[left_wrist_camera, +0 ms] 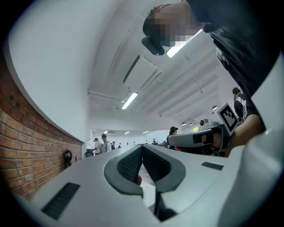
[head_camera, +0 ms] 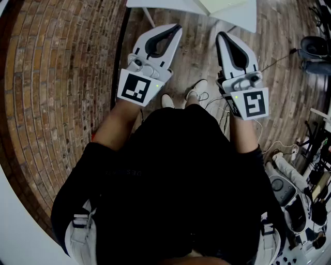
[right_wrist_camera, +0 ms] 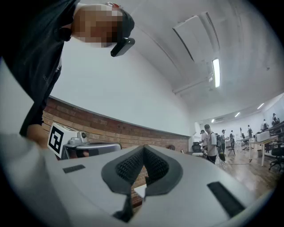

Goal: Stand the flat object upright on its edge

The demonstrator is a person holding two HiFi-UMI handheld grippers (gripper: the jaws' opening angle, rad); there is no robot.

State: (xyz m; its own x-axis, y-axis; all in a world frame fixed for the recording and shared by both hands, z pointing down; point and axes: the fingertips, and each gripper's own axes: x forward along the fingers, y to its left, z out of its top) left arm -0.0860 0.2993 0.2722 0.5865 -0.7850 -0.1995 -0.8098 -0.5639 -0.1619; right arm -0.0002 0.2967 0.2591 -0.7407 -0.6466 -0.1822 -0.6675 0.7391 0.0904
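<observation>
No flat object shows in any view. My left gripper is shut and holds nothing, raised in front of the person's body with its tips pointing forward. My right gripper hangs beside it, also shut and holding nothing. In the left gripper view the jaws meet at the tip against the ceiling and a far room, and the right gripper shows at the right. In the right gripper view the shut jaws face a brick wall, with the left gripper at the left.
A white table stands ahead on the wooden floor, beyond the person's shoes. A curved brick wall runs along the left. Cables and gear lie at the right. Several people stand far off.
</observation>
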